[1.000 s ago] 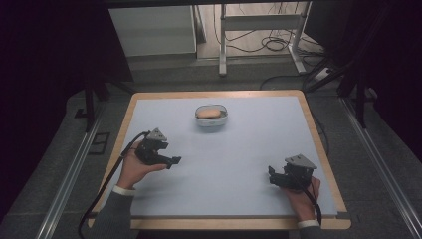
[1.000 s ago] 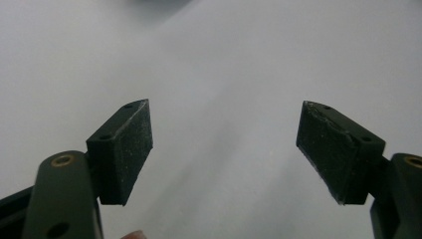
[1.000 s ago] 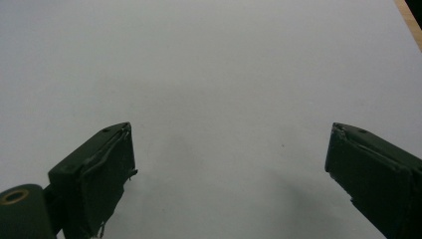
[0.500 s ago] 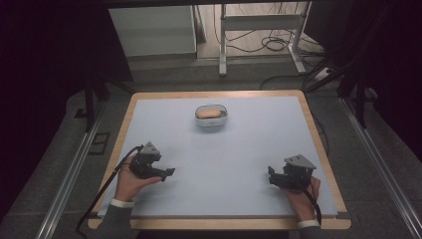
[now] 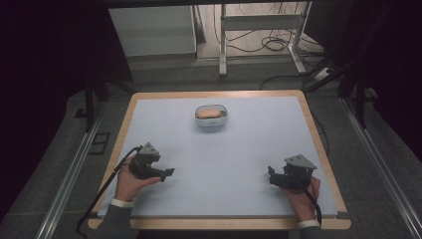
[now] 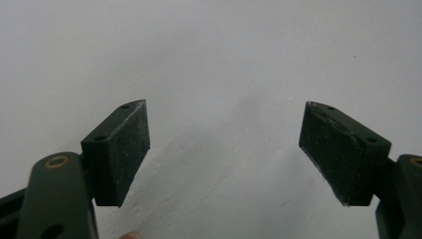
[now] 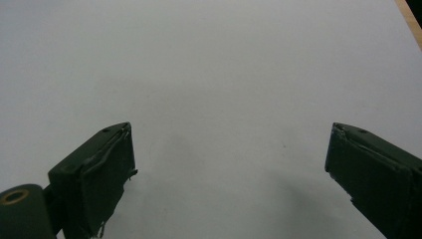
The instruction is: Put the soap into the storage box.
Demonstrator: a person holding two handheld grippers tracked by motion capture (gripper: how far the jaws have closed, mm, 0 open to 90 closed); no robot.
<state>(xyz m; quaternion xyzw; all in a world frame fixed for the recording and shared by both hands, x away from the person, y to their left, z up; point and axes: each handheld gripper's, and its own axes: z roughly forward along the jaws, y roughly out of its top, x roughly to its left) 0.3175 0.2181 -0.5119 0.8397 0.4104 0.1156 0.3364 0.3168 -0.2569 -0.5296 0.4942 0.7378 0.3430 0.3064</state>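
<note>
A small white bowl with a tan, bread-like lump in it stands at the far middle of the pale table mat. My left gripper rests low at the near left, jaws pointing right. Its jaws have just been opening and stand apart with bare mat between them. My right gripper sits at the near right, pointing left. It is open too, with nothing between its pads.
The wooden table rim frames the mat. A black cable trails from the left gripper off the near left edge. Beyond the table are metal stand legs and floor cables.
My left hand has come back toward the near edge and sunk closer to the mat. Its jaws look wider apart. The right hand and the bowl have kept still.
</note>
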